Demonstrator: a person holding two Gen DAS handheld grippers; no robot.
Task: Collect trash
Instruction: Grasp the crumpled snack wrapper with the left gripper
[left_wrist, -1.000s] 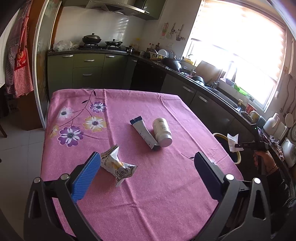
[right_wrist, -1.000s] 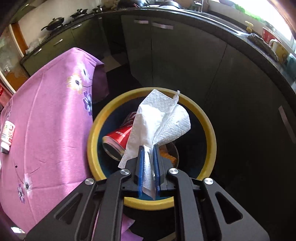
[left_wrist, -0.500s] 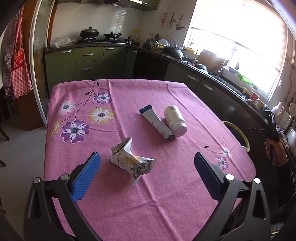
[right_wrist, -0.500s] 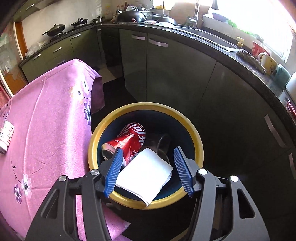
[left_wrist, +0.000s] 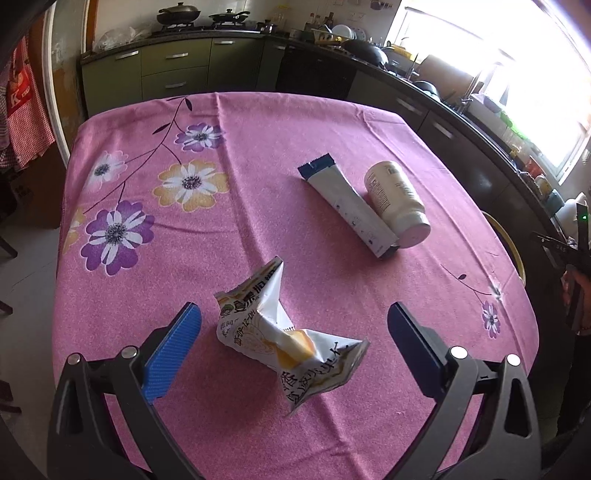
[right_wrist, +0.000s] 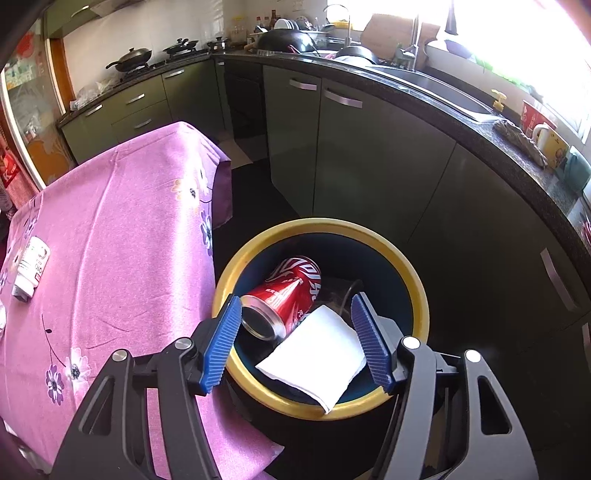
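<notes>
step: wrapper pickup lined up | left gripper (left_wrist: 293, 338) spread wide, empty, crumpled snack wrapper (left_wrist: 284, 334) framed on tablecloth (left_wrist: 258, 147) | right gripper (right_wrist: 295, 341) released over bin (right_wrist: 417, 295) (napkin (right_wrist: 314, 354), can (right_wrist: 284, 295) inside) | next: lowering, then closing on wrapper judged needed

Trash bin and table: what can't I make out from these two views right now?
- Bin bottom, right wrist view: hidden under the red can and white napkin.
- Bin in left wrist view: only a rim sliver past the table edge.
- White bottle, right wrist view: label too small to read.
- Wrapper underside: hidden.
</notes>
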